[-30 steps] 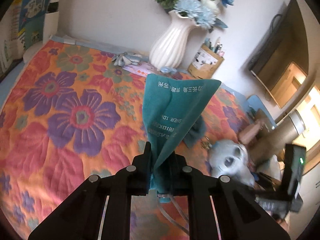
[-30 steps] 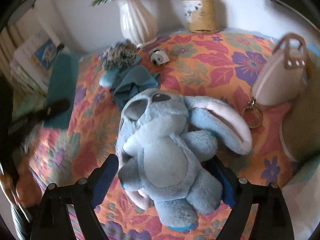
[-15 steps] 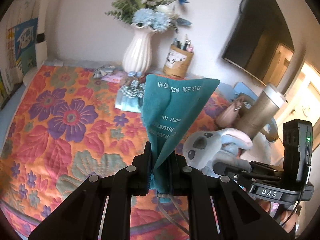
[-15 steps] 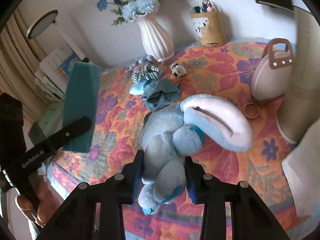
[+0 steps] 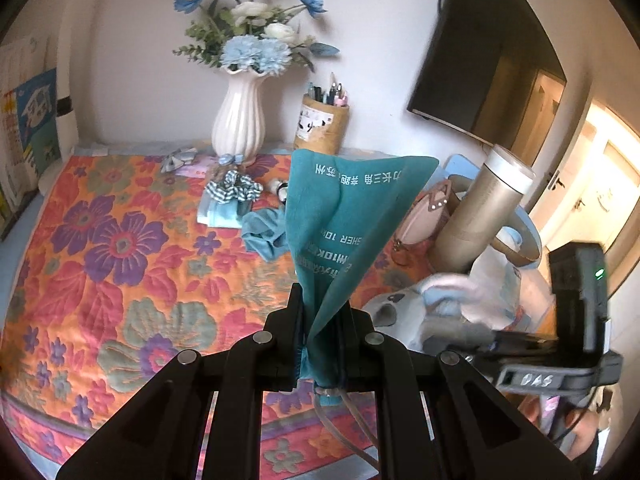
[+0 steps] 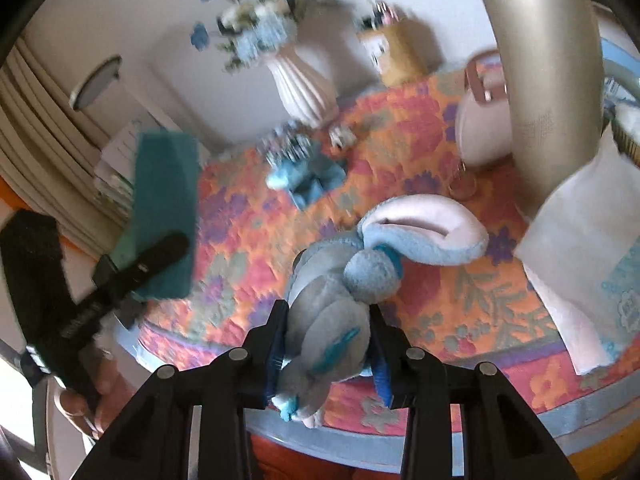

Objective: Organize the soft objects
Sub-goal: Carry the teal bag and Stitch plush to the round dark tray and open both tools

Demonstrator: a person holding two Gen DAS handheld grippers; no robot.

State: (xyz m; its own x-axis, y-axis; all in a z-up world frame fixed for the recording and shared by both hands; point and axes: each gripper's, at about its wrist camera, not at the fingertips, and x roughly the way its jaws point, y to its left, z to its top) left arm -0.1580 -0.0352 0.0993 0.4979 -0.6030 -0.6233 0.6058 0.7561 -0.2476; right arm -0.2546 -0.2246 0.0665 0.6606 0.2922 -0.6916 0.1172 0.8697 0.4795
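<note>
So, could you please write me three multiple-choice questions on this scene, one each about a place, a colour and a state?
1. Where does the white ribbed vase of blue flowers stand?
A. At the back of the floral-covered table, by the wall
B. On the floor
C. At the table's front edge

2. What colour is the printed cloth in the left gripper?
A. Red
B. Teal
C. Yellow

3. How does the right gripper stand?
A. Open and holding nothing
B. Open above the vase
C. Closed on the grey-blue long-eared plush toy

Answers:
1 A: the vase stands against the wall, beside the brown pen holder.
2 B: the cloth rising from the fingers is teal with pale lettering.
3 C: both fingers press the toy's body, which is off the table.
</note>
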